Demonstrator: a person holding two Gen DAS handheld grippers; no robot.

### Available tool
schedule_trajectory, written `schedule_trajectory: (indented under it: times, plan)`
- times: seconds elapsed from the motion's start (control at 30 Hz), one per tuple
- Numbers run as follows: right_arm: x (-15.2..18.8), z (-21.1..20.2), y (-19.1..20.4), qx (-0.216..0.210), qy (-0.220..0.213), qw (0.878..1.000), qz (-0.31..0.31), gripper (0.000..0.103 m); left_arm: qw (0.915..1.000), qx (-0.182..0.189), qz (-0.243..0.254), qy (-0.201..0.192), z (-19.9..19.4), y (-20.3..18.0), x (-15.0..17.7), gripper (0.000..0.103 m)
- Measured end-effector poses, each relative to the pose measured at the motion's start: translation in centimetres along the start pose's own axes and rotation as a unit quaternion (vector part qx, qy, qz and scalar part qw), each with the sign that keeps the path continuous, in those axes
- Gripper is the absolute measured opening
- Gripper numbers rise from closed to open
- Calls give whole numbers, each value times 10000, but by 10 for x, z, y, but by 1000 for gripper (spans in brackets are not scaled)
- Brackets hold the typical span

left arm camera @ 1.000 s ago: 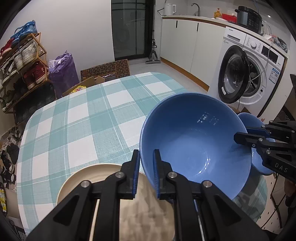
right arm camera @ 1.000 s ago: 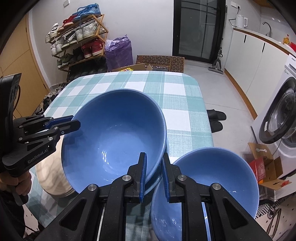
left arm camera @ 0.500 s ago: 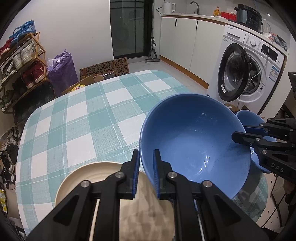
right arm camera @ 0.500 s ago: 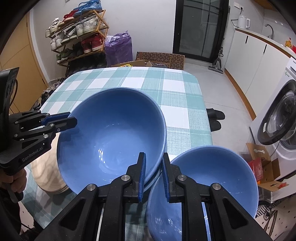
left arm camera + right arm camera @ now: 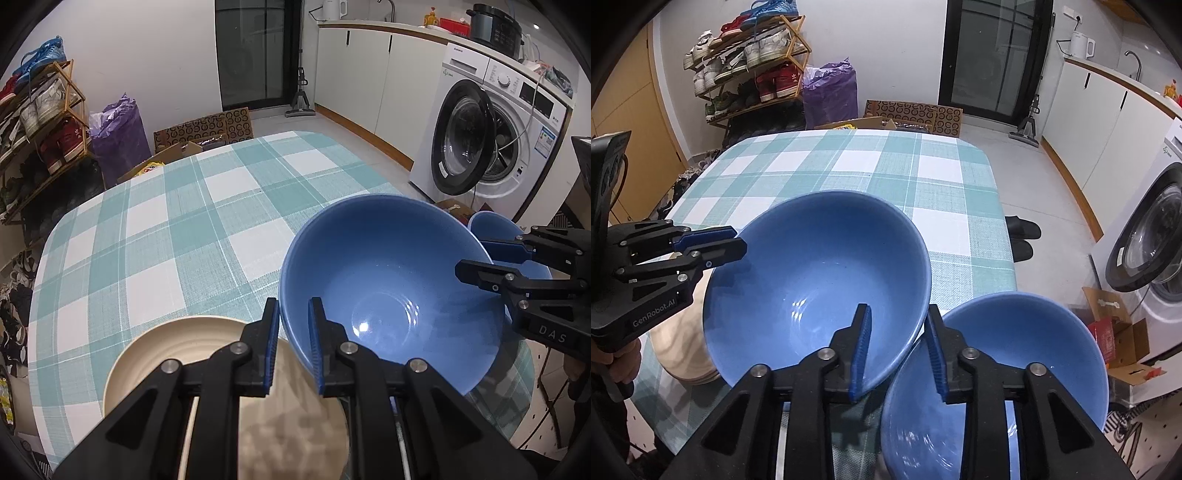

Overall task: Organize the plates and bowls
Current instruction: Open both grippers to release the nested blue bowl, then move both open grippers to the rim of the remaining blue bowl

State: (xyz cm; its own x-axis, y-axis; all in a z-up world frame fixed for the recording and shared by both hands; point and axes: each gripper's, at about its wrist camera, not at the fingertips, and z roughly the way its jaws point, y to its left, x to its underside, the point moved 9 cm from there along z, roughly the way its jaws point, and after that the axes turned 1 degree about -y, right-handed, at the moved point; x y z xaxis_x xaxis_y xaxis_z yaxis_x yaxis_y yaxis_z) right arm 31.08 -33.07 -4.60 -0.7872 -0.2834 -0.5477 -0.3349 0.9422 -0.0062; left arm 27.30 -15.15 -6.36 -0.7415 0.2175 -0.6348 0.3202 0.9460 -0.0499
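Observation:
A large blue bowl [image 5: 388, 288] sits tilted over the near end of the checked table [image 5: 184, 221], with a gripper at each side of its rim. My left gripper [image 5: 293, 301] is shut on the near rim; its jaws are just starting to open. In the right wrist view, my right gripper [image 5: 897, 308] straddles the opposite rim of the bowl [image 5: 812, 266]. Its jaws are opening and the right pad stands off the wall. A second blue bowl [image 5: 997, 369] sits at the table's right edge. A beige plate stack [image 5: 177, 354] lies by the left gripper.
A washing machine [image 5: 472, 147] with its door open stands right of the table. A shoe rack [image 5: 750, 74], a purple bag [image 5: 831, 88] and cardboard boxes [image 5: 912, 114] lie beyond the far edge. Slippers [image 5: 1023, 236] are on the floor. A hand [image 5: 620, 362] holds the left gripper.
The right gripper's jaws have spread apart around the bowl rim that they were clamping. The left gripper and the bowl have barely shifted.

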Motion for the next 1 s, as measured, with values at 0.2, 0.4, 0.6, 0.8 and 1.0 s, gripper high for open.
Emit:
schedule_trajectory:
  times: [0.2,0.4,0.6,0.8,1.0]
  plan:
    - [-2,-5,-3,-70,-99,9999,54,49,9998,88,-163,4,-3,1,1,36]
    - [-5,-16,-6,-251,-254,9992,166,70,9996,69,-261,79,-8,3,3,50]
    - [-7,-32,-6,-396,-433,9981,187,86,9995,54,-305,-28,-19,1,3,90]
    - [-6,-54,-9,-606,-632,9959,231,100,9984,277,-455,-205,-35,-1,1,103]
    - [0,-79,-25,-422,-851,9950,315,102,9980,180,-420,-431,-51,-6,2,103]
